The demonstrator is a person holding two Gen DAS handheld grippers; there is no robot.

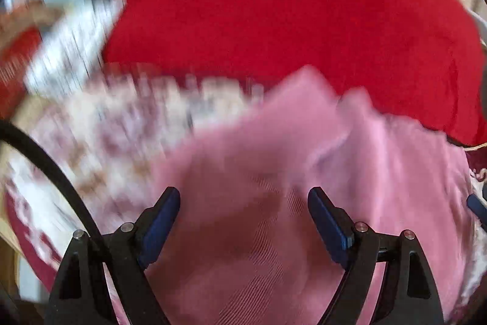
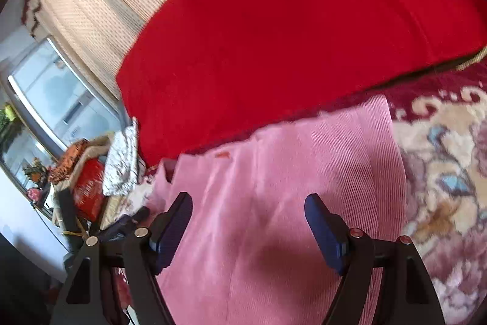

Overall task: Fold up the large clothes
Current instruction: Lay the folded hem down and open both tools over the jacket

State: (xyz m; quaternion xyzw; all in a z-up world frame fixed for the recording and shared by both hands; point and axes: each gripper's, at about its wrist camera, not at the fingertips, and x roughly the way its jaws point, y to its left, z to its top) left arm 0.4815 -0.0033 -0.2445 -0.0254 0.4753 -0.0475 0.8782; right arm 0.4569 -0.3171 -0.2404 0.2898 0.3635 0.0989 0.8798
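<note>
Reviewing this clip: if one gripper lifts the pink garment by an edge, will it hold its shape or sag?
It will likely sag: the pink garment already lies in soft folds with a flopped-over corner. Its fine ribbed weave looks thin, so it is probably light. The ribbing may give the pads some grip. It rests on a patterned rug, which could drag it slightly.

Bright daylight enters from the window [image 2: 57, 99] at nine o'clock in the right wrist view. The left wrist view is heavily motion-smeared, worst toward nine o'clock. Fisheye bending and dark corners ring both pictures.
</note>
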